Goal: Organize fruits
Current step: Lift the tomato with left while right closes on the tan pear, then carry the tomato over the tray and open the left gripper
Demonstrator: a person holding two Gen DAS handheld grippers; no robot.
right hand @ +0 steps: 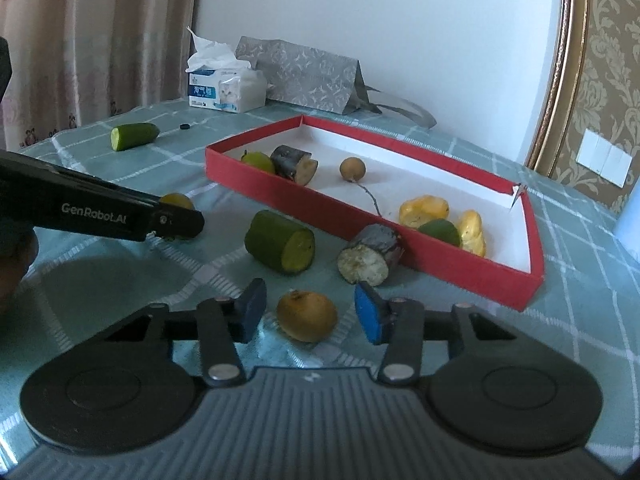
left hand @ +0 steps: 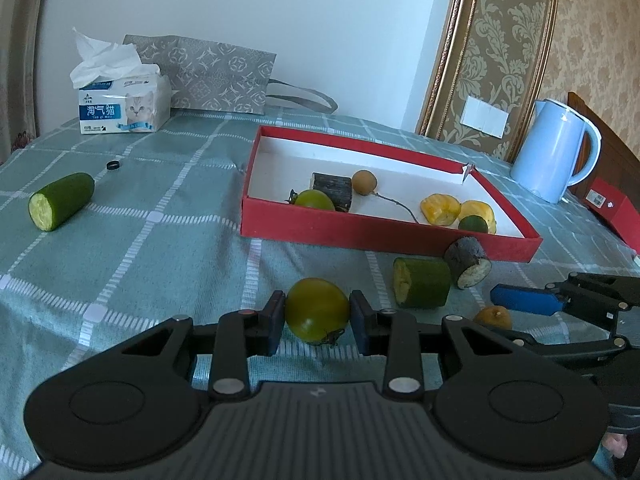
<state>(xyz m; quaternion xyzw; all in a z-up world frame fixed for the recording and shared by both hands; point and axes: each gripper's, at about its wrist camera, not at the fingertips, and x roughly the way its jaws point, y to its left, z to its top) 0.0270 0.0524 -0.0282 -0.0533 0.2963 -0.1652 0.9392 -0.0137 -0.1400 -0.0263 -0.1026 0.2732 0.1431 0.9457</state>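
pick-up step: left gripper [left hand: 318, 322] clamped on a green tomato [left hand: 316, 309] near the red box [left hand: 384, 236], right gripper [right hand: 308, 316] spread around a brown longan [right hand: 307, 315], pads not touching. next, probably closing right, then lifting both over the box's near wall.

**Fruit pieces in and around the red tray**

A shallow red cardboard tray with a white floor [left hand: 360, 232] lies on the cloth. Inside it: a round green tomato [left hand: 314, 200] and a dark-skinned cut chunk [left hand: 332, 190] at nine o'clock, a small brown longan with a stem [left hand: 364, 182] near the centre, two yellow pulpy pieces [left hand: 440, 208] and a small green fruit [left hand: 473, 224] at four o'clock.

Outside it:
- a second green tomato [left hand: 316, 308]
- a cut green gourd section [left hand: 422, 288]
- a dark chunk touching the tray's wall [left hand: 468, 260]
- a brown longan [right hand: 307, 315]
- a cucumber end far at ten o'clock [left hand: 60, 200]
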